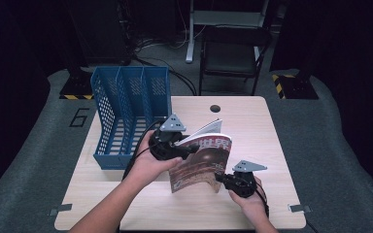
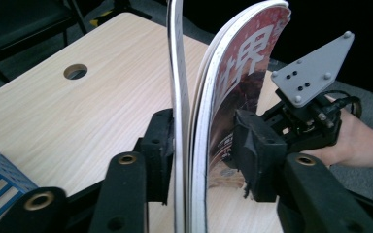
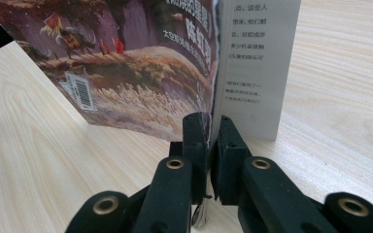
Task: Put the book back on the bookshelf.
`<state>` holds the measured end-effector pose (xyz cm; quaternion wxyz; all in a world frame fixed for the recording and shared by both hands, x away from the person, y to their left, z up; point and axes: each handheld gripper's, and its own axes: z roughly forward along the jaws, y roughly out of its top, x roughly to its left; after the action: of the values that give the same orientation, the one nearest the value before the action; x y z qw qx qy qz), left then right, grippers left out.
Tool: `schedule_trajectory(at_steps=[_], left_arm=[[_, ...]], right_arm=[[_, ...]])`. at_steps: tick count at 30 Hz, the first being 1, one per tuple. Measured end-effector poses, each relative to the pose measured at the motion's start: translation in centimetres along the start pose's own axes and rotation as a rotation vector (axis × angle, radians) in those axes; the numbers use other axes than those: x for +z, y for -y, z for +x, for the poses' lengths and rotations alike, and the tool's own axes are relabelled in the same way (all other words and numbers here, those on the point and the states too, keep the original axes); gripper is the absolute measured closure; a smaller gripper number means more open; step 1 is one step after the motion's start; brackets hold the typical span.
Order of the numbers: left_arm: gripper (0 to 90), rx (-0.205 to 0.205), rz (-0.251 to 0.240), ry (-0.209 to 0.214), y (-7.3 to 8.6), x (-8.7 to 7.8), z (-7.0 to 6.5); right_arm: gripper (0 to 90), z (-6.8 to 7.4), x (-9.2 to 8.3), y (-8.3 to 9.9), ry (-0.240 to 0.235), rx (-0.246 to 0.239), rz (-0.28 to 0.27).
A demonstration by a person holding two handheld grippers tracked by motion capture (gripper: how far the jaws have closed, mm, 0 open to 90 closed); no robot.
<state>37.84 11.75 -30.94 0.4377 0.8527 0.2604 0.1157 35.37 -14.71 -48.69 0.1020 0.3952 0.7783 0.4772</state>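
The magazine (image 1: 201,158) is being held upright on edge over the middle of the desk (image 1: 252,121), bowed a little, with its long axis running from the lower corner near the person up toward the top edge that points at the blue file rack (image 1: 128,114). The right gripper (image 1: 222,177) is being kept clamped tight on that lower corner, its fingers (image 3: 194,141) pressed together with the cover and pages pinched between them, so that end is being pinned as the pivot. The left gripper (image 1: 190,145) is being worked at the upper left side: in the left gripper view its fingers (image 2: 255,155) are standing apart, straddling the fanned pages, one pad just touching a loose sheet, the other pad sitting just off the cover, so nothing is really being squeezed there yet. The rack is lying to the left and behind, so the left side is the nearer one for guiding the magazine in, judging by the layout, and a firmer pinch is probably being needed first
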Motion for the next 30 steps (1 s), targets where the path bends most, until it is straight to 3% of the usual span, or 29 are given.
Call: schedule_trajectory(at_steps=[16,20,30], left_arm=[[72.3,0.03,0.044,-0.026,-0.38,0.18,0.05],[75.5,0.055,0.064,-0.033,-0.6,0.25,-0.11],[81.0,0.033,0.095,-0.002,-1.0,0.4,-0.14]], right_arm=[[85.7,-0.08,0.02,-0.03,-0.005,-0.01,-0.002],[85.7,-0.06,0.03,-0.04,-0.004,-0.008,-0.003],[85.6,-0.06,0.02,-0.05,-0.011,-0.004,-0.004]])
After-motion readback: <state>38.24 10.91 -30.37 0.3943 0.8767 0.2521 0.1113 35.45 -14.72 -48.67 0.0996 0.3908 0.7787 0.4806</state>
